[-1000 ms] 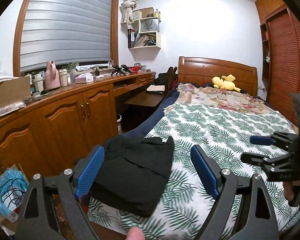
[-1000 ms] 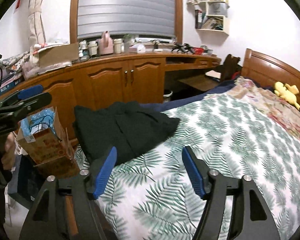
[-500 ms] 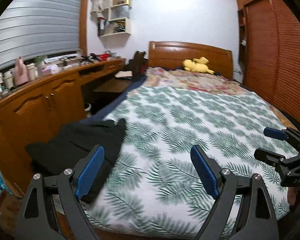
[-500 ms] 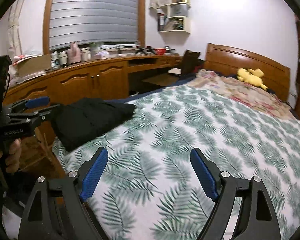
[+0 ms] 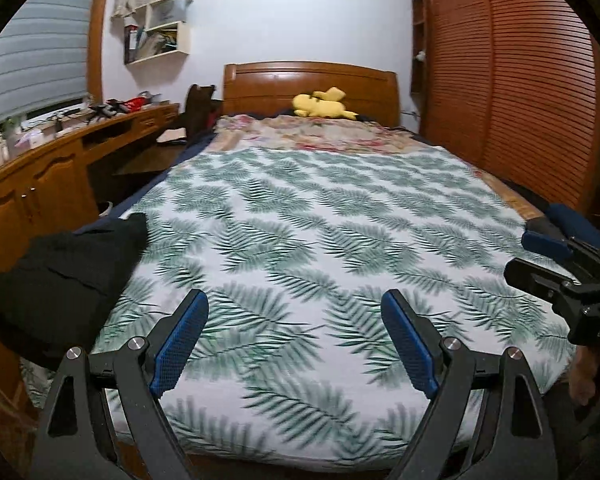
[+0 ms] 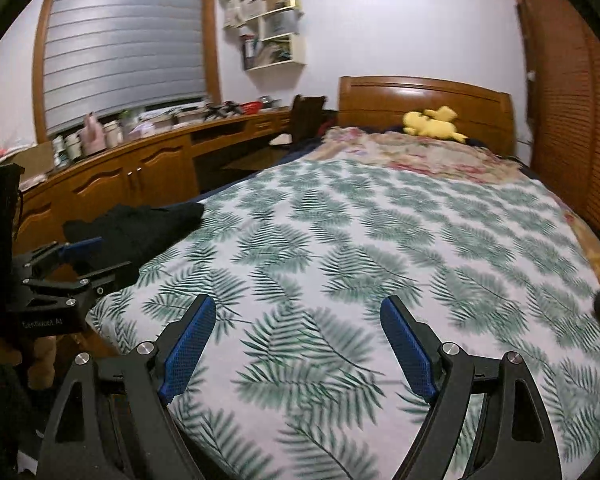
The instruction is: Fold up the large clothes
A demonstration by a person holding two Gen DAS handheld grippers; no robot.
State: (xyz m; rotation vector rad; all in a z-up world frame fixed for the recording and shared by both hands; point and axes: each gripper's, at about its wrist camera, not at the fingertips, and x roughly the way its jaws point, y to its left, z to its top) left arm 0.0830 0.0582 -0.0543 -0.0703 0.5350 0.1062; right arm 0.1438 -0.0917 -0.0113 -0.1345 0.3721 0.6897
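right gripper (image 6: 298, 344), blue-padded jaws spread wide and empty, above the foot of a bed with a fern-print sheet (image 6: 380, 240). folded black garment (image 6: 140, 224) on the bed's left corner. left gripper (image 6: 80, 258) at left edge, beside the garment. yellow plush toy (image 6: 434, 122) by the wooden headboard (image 6: 420, 100).

garment (image 5: 56, 280) black; bedsheet (image 5: 320, 216) white, green fern-leaf print; fingers (image 5: 180, 340) blue
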